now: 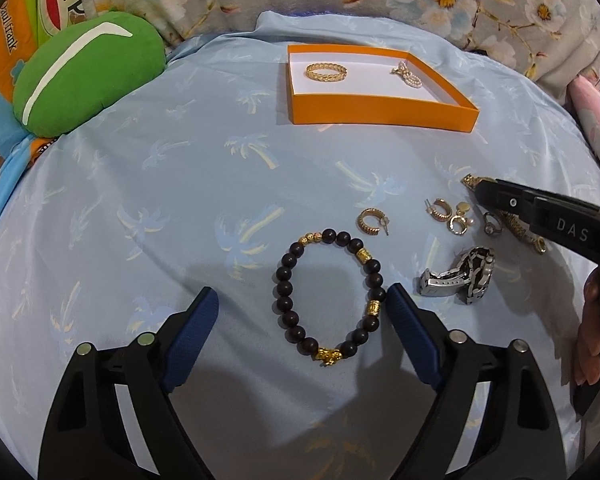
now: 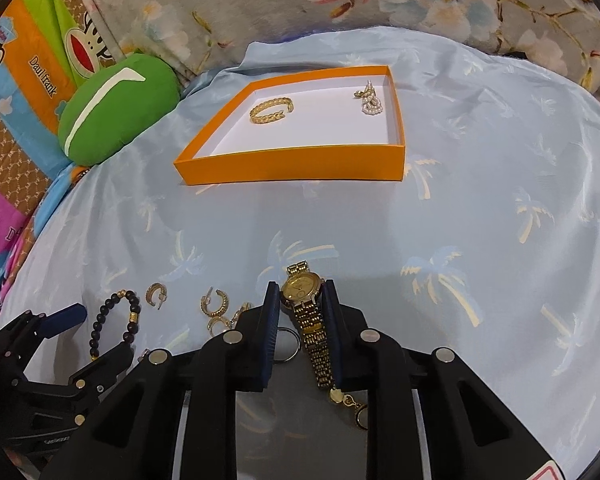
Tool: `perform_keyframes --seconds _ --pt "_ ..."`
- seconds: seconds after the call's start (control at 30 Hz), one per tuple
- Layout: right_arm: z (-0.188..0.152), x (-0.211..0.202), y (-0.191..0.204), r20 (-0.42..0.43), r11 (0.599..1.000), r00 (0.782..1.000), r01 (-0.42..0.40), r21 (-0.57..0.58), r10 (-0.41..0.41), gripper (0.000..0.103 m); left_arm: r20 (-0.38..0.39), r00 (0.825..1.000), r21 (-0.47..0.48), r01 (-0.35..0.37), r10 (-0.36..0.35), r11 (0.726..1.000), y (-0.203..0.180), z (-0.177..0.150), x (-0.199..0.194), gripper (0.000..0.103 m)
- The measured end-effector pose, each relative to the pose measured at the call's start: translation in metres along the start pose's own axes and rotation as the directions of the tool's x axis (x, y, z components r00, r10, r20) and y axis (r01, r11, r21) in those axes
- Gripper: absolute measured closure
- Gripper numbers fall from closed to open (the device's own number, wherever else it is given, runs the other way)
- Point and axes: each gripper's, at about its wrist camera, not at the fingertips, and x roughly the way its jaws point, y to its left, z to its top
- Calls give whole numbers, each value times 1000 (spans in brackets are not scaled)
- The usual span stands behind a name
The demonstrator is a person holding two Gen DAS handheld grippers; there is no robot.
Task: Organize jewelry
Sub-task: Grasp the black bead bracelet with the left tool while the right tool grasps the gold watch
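Between the blue pads of the right tongs (image 2: 300, 296) lies a gold watch (image 2: 302, 285), its round face up near the pad tips. Its linked band runs back between the two pads toward the camera, so the long axis sits almost along the tongs, leaning slightly rightward. These tongs are nearly closed; the pads stand close on either side of the watch, though whether they press on it I cannot tell. The watch rests on the pale blue palm-print sheet (image 2: 480, 184) of the bed, on the near side of the orange box (image 2: 296, 166).

The left tongs (image 1: 300, 300) are spread wide and hold nothing. A dark bead bracelet (image 1: 327, 293) with gold beads lies flat between the fingers — its right edge touches or nearly touches the right pad (image 1: 404, 320), its left edge well clear of the left pad (image 1: 196, 316). Its loop is slightly longer toward and away from the box.

Inside the box are two pieces: one gold braided bangle (image 1: 326, 71) at the left and one pearl cluster (image 1: 408, 75) at the far right corner.

Nearer than the box, on the sheet, I count one gold hoop earring (image 1: 370, 222) just beyond the bracelet, several more small gold hoops (image 1: 450, 214) in a bunch to its right — too tangled to count — one small ring (image 1: 491, 225), and one steel watch (image 1: 460, 276). One green cushion (image 1: 84, 76) sits left of the box.
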Motion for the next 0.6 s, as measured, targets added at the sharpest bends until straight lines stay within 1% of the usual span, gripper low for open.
perform_keyframes --seconds 0.1,0.13,0.2,0.23,0.27,0.3,0.33,0.43,0.5,0.53,0.6 --pt "0 0 -2 1 1000 1000 -8 11 8 83 9 998 -65 63 -63 996 11 2 -4 20" --pt "0 0 -2 1 1000 1000 -10 12 10 83 11 997 -93 72 -71 993 16 2 -5 20" --pt "0 0 -2 -1 1000 1000 -11 13 11 83 16 998 -130 65 -64 989 24 3 -5 21" --pt "0 0 -2 -1 1000 1000 -11 13 11 83 13 999 -135 48 -47 990 26 4 -4 21" --pt "0 0 -2 -1 1000 1000 -12 14 12 83 14 999 -133 32 -31 991 28 4 -3 28" --pt "0 0 -2 -2 1000 1000 -11 13 11 83 17 1000 -123 13 -11 992 27 3 -3 32" --pt "0 0 -2 -1 1000 1000 -10 13 10 83 16 1000 -105 -6 8 994 25 3 -2 33" --pt "0 0 -2 -1 1000 1000 -10 13 10 83 25 998 -66 -48 50 997 19 2 -2 43" --pt "0 0 -2 -1 1000 1000 -10 13 10 83 33 998 -52 -60 62 997 18 2 -3 57" --pt "0 0 -2 -1 1000 1000 -9 13 9 83 37 997 -50 -64 66 997 17 2 -3 61" --pt "0 0 -2 -1 1000 1000 -10 13 10 83 41 997 -55 -62 64 997 19 2 -3 73"
